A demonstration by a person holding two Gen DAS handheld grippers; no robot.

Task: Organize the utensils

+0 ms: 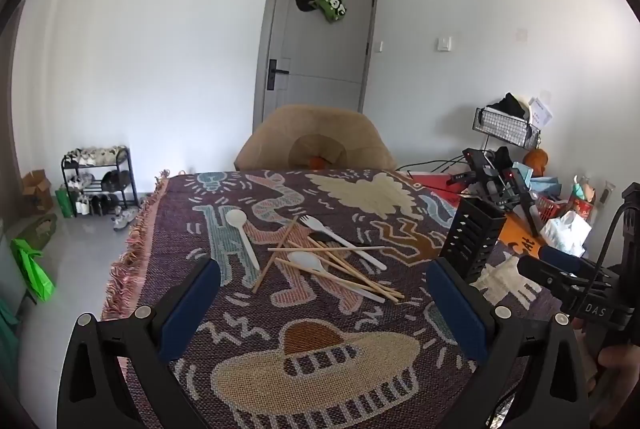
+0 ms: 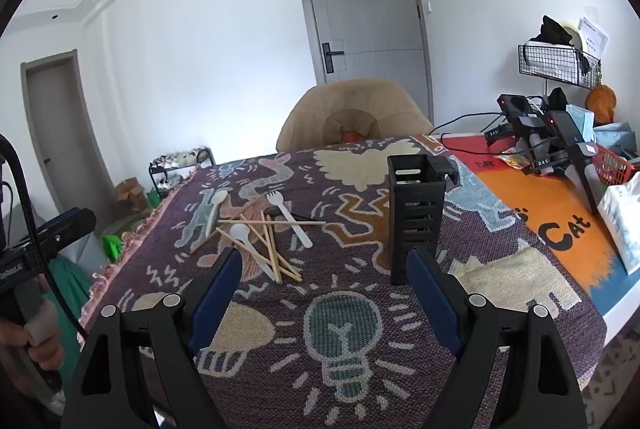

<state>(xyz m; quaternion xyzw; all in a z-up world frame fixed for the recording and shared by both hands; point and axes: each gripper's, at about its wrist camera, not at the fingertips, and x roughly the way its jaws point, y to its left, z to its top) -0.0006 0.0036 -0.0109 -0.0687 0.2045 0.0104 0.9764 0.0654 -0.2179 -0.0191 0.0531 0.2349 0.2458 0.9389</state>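
Start of task, nothing picked up. Left claw (image 1: 323,283) is spread wide and empty, hovering above the patterned woven cloth (image 1: 320,361) on the worktop, angled down toward the utensil pile. Right claw (image 2: 325,271) is also open and empty, low over the cloth, with the black slotted utensil holder (image 2: 418,213) standing upright just ahead of its right finger. Utensils lie loose in one heap left of the holder: crossed wooden chopsticks (image 1: 320,261), a white plastic spoon (image 1: 242,233) off to the left and apart from the rest, a second white spoon (image 1: 306,261) tangled among the chopsticks, and a white plastic fork (image 1: 340,239) lying diagonally with a small dark item I cannot identify beside it. Holder interior appears empty, though the bottom is hidden. Judgement: the step in hand is the first pick. Best candidate is likely the isolated spoon or the fork, since each has clear cloth on both sides for the fingers. Approach across the handle, near mid-length, so it does not pivot on lift. The chopsticks overlap, so take the topmost one singly; dragging could scatter the heap. The woven cloth may snag thin pieces. Holder is tall and narrow: steady it with the right claw during insertion.
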